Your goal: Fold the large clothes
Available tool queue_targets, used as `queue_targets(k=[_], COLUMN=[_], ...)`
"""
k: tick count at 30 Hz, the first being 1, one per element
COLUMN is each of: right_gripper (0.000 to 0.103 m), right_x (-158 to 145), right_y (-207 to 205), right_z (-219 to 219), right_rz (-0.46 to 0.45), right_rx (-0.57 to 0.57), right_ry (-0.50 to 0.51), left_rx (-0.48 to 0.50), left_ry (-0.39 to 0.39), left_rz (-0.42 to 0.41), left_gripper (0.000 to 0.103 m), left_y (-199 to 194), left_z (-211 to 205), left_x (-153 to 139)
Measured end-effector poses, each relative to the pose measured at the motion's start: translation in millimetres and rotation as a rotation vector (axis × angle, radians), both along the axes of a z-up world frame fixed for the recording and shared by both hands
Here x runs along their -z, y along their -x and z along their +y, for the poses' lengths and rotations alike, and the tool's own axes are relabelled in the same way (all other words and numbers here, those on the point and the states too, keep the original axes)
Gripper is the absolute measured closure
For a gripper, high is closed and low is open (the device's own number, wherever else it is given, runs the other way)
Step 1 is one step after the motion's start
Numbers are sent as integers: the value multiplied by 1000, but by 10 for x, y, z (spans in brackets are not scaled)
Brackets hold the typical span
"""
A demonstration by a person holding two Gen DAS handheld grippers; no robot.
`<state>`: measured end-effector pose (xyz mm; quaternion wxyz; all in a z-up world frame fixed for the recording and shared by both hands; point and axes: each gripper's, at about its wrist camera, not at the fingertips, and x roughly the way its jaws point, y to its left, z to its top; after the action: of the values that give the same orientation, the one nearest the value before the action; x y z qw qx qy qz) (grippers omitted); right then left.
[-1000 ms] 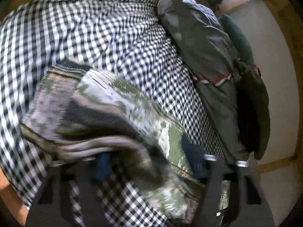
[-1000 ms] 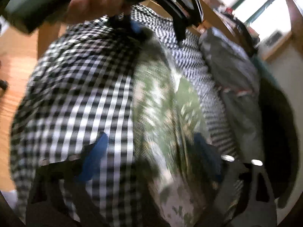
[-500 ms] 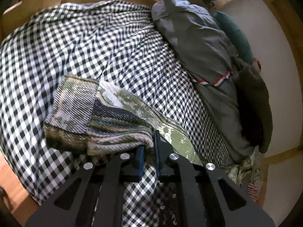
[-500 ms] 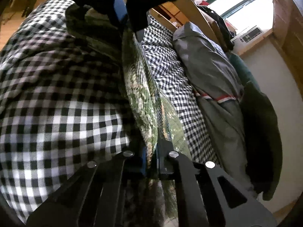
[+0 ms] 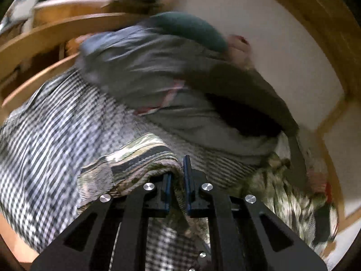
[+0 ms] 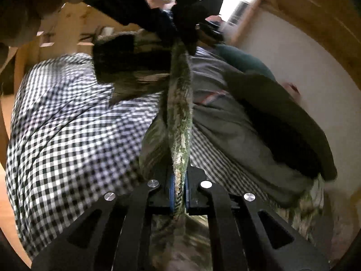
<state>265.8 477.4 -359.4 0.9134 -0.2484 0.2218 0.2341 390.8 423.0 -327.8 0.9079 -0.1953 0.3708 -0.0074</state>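
Both claws are pinching the same green-and-cream woven garment (image 6: 179, 122) above the checked bedspread (image 6: 67, 135). The left claw (image 5: 178, 180) is pressed together on a striped, ribbed hem that drapes away from it over the bedspread. The right claw (image 6: 179, 189) is clamped on another part of the edge, and the cloth runs from it as a taut, bunched band up to the left claw (image 6: 180, 31), seen high in the right wrist view. The garment looks thick, soft and limp, with some weight to it: it sags wherever it is not held and will not keep a crease by stiffness. The hem and corners seem the best places to grip, held well apart. A heap of grey clothes (image 5: 144, 76) lies beyond the garment, against the wall.
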Motion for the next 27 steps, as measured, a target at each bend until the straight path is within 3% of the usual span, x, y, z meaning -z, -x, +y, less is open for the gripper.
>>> queue_targets(k=[8,12,18,20,21,22,23,24,27], right_gripper=[96,96,92,79,53,19,11,9,9], right_x=[32,130,562,677,753,812,838,860,899], right_y=[12,57,102,128,149,180,227,321,600], right_z=[-886,-1348,-1964,-2139,-2261,-2348,-2498,-2711,-3153], right_rz=[42,97,284,351,399,436,471,511,603], right_rx=[163,237,359,409,451,485,524,577,661], right_ry=[-96,-166,-302,-346,-372,-410,-464,-536,-575], left_rx=[251,415,640,720,772,799,821,834,866], left_ry=[-102,-198,-382,-447,-496,-528,-538,-546,-622], left_rz=[-31,-26,81,102,120,138,152,165,187], left_gripper=[95,95,95,95,95,95,95,95,95], left_y=[-232,-325,-482,-442,-400,-389,-367,-361,-300], left_z=[-1147,-1859,-2939,-3264,-3489,-3624,-3747,-3814,-4151], left_x=[-172,-187,260,432,558,656,731,801,956])
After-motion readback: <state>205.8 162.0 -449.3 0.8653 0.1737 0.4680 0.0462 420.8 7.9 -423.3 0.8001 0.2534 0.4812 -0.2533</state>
